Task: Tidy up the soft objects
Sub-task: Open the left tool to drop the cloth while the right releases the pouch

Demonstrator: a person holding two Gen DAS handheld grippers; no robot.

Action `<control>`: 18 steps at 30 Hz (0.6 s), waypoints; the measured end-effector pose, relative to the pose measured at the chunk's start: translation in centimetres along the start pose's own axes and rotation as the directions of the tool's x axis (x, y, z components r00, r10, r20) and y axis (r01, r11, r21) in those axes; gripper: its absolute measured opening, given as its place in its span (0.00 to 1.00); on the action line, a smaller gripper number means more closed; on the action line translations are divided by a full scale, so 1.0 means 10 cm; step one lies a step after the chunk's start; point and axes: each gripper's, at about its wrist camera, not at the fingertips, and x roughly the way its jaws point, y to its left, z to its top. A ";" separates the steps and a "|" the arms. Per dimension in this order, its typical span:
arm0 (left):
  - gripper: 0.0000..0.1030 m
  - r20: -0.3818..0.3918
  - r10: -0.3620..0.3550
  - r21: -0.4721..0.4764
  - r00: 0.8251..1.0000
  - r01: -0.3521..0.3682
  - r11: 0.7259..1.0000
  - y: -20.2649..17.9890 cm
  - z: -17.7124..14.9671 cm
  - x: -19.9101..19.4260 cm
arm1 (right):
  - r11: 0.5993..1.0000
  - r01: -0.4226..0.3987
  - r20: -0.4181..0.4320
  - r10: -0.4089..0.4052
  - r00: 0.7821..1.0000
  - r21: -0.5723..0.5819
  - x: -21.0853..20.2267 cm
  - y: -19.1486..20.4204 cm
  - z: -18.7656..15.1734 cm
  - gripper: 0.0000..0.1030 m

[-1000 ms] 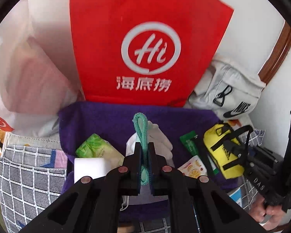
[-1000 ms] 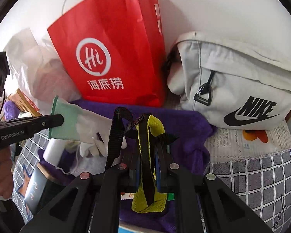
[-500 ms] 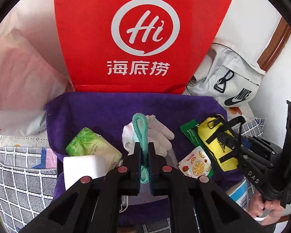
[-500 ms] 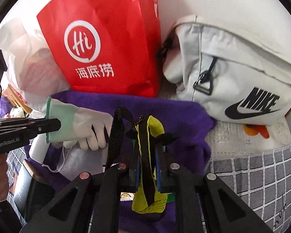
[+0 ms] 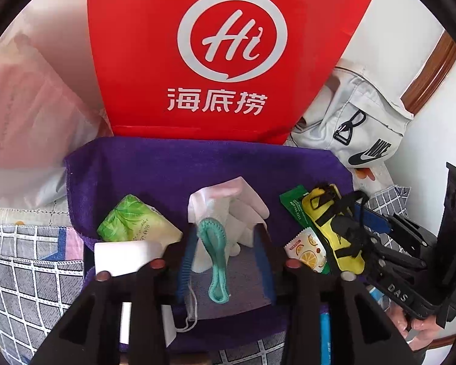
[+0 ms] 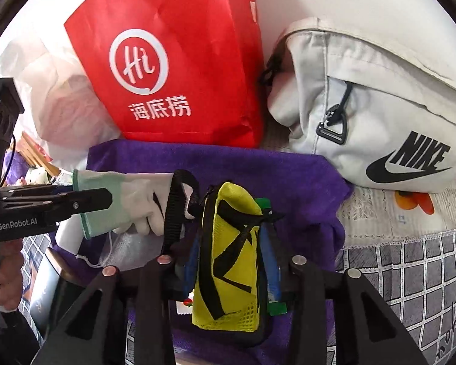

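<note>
A white glove with a teal cuff [image 5: 215, 243] lies on the purple towel [image 5: 167, 170] between the jaws of my left gripper [image 5: 225, 243], which are spread wide apart; the cuff hangs loose between them. In the right wrist view the glove [image 6: 127, 203] sits by the left gripper's fingers [image 6: 85, 200]. My right gripper [image 6: 231, 261] has its jaws apart around a yellow mesh pouch with black straps [image 6: 228, 261], which rests between them on the towel [image 6: 288, 176]. The pouch also shows in the left wrist view [image 5: 334, 231].
A red paper bag [image 5: 222, 54] stands behind the towel, a white Nike bag [image 6: 380, 115] to its right, a white plastic bag [image 5: 24, 115] to its left. On the towel lie a green tissue pack [image 5: 133, 222], a white block [image 5: 121, 255], a face mask [image 5: 246, 279], snack sachets [image 5: 307, 249].
Both grippers have opened: the left let go of the glove's teal cuff, the right loosened from the yellow pouch. Both have dropped closer to the towel.
</note>
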 end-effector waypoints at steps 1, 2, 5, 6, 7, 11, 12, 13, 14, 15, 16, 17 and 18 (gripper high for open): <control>0.41 0.003 0.000 -0.004 1.000 0.000 1.000 0.01 0.00 -0.01 | 1.000 -0.004 0.006 0.004 1.000 -0.008 -0.02 0.02 0.00 0.44; 0.42 0.004 -0.001 -0.006 1.000 0.001 1.000 0.03 0.00 -0.03 | 1.000 -0.005 0.010 0.005 1.000 -0.013 -0.04 0.03 0.00 0.47; 0.43 0.012 -0.004 -0.003 1.000 0.004 1.000 0.04 0.01 -0.08 | 1.000 -0.014 0.025 0.015 1.000 -0.024 -0.09 0.06 0.00 0.60; 0.43 0.016 -0.006 -0.004 1.000 0.006 1.000 0.05 0.01 -0.09 | 1.000 -0.015 0.031 0.016 0.999 -0.027 -0.11 0.07 0.00 0.60; 0.46 0.018 -0.009 -0.006 1.000 0.009 1.000 0.05 0.01 -0.11 | 0.999 -0.016 0.031 0.017 0.999 -0.032 -0.12 0.08 0.00 0.60; 0.51 0.024 -0.008 -0.008 1.000 0.008 1.000 0.06 0.02 -0.17 | 0.999 -0.005 0.042 0.007 0.999 -0.041 -0.18 0.10 0.01 0.60; 0.51 0.026 -0.005 -0.009 1.000 0.005 1.000 0.06 0.02 -0.18 | 0.999 -0.006 0.044 0.007 0.999 -0.041 -0.20 0.09 0.02 0.60; 0.52 0.027 -0.004 -0.009 1.000 0.005 1.000 0.06 0.02 -0.20 | 0.999 -0.006 0.048 0.008 0.999 -0.041 -0.22 0.10 0.02 0.60; 0.52 0.027 -0.004 -0.009 1.000 0.005 1.000 0.06 0.02 -0.22 | 0.999 -0.006 0.051 0.008 0.999 -0.041 -0.24 0.10 0.02 0.60; 0.53 0.027 -0.003 -0.010 1.000 0.003 1.000 0.06 0.01 -0.23 | 0.999 -0.006 0.057 0.008 0.998 -0.041 -0.27 0.11 0.03 0.60; 0.54 0.027 0.001 -0.012 1.000 -0.001 1.000 0.06 0.01 -0.25 | 0.999 -0.006 0.061 0.009 0.998 -0.041 -0.30 0.12 0.03 0.60; 0.54 0.028 0.006 -0.011 1.000 -0.006 1.000 0.06 0.00 -0.27 | 0.999 -0.009 0.064 0.011 0.998 -0.042 -0.32 0.13 0.04 0.60; 0.54 0.031 0.011 -0.011 0.999 -0.011 1.000 0.06 0.00 -0.29 | 0.999 -0.013 0.068 0.015 0.998 -0.043 -0.35 0.15 0.05 0.60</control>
